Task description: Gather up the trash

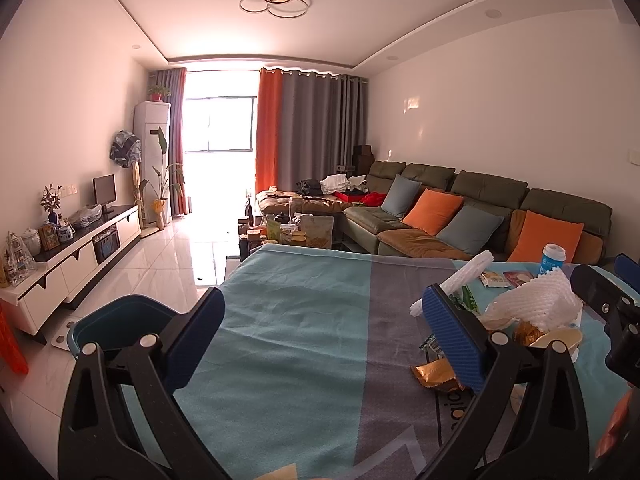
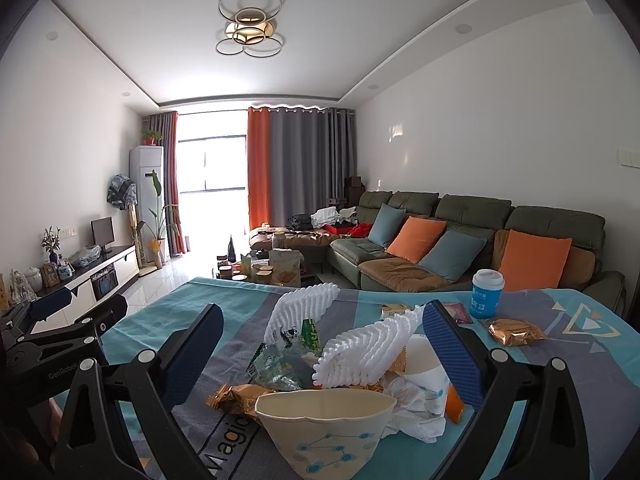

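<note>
A heap of trash lies on the table's blue and grey cloth [image 2: 224, 304]: a crushed paper cup [image 2: 324, 428], white foam netting [image 2: 360, 352], a second foam net [image 2: 304, 308], green wrappers [image 2: 276, 364], crumpled tissue [image 2: 416, 412] and gold wrappers [image 2: 236, 394]. My right gripper [image 2: 320, 360] is open, its fingers either side of the heap. My left gripper [image 1: 324, 336] is open and empty over bare cloth [image 1: 304, 320], left of the heap [image 1: 536, 308]. A dark teal bin [image 1: 120, 320] stands on the floor left of the table.
A blue lidded cup [image 2: 487, 294], a gold packet [image 2: 514, 332] and small snack packs [image 2: 394, 311] lie farther back on the cloth. A cluttered coffee table [image 2: 268, 266], a green sofa [image 2: 460, 240] with cushions and a white TV cabinet [image 1: 80, 252] stand beyond.
</note>
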Action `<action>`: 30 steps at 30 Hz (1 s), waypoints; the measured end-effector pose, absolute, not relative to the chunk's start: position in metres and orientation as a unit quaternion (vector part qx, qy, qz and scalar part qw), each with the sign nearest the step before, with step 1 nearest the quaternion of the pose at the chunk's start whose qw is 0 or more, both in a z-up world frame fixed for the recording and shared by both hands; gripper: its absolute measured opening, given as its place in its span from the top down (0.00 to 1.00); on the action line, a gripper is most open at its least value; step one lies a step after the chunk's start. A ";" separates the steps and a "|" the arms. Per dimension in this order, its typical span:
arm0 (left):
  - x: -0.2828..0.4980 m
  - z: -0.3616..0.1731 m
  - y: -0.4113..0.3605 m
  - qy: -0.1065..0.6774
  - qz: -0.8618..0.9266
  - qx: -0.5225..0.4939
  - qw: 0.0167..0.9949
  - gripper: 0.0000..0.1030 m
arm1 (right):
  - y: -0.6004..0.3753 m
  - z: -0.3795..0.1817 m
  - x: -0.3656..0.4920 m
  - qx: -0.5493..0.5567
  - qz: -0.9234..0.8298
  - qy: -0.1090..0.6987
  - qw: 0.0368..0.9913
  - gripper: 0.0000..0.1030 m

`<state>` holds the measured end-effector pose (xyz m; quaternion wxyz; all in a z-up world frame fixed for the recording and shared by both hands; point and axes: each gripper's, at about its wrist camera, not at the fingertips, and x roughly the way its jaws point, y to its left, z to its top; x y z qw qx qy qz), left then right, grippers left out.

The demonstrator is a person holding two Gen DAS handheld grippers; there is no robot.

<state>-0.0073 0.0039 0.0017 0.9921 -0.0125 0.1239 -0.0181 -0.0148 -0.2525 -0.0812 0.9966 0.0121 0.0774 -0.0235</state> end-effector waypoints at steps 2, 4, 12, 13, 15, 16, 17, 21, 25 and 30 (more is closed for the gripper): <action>-0.008 0.001 0.004 0.125 -0.022 -0.012 0.992 0.05 | -0.252 -0.081 -0.014 0.013 -0.023 0.079 0.996 0.06; -0.008 0.000 0.003 0.127 -0.027 -0.011 0.992 0.05 | -0.252 -0.081 -0.015 0.013 -0.023 0.081 0.996 0.06; -0.002 -0.008 -0.008 0.150 -0.075 0.007 0.986 0.05 | -0.261 -0.085 -0.013 0.018 -0.022 0.104 0.994 0.06; 0.000 -0.010 -0.012 0.157 -0.091 0.010 0.983 0.05 | -0.265 -0.086 -0.011 0.024 -0.022 0.111 0.993 0.06; 0.004 -0.015 -0.017 0.173 -0.111 0.013 0.979 0.05 | -0.272 -0.088 -0.008 0.038 -0.020 0.124 0.991 0.06; 0.006 -0.017 -0.020 0.180 -0.122 0.018 0.976 0.05 | -0.274 -0.089 -0.006 0.044 -0.018 0.130 0.990 0.06; 0.008 -0.020 -0.024 0.187 -0.135 0.023 0.973 0.05 | -0.277 -0.089 -0.004 0.051 -0.014 0.138 0.989 0.06; 0.013 -0.031 -0.041 0.209 -0.178 0.042 0.961 0.05 | -0.280 -0.093 0.002 0.064 0.005 0.161 0.985 0.11; 0.024 -0.044 -0.055 0.242 -0.208 0.061 0.946 0.17 | -0.278 -0.097 0.012 0.077 0.032 0.187 0.979 0.22; 0.043 -0.057 -0.062 0.279 -0.245 0.051 0.927 0.40 | -0.284 -0.103 0.022 0.110 0.054 0.213 0.969 0.38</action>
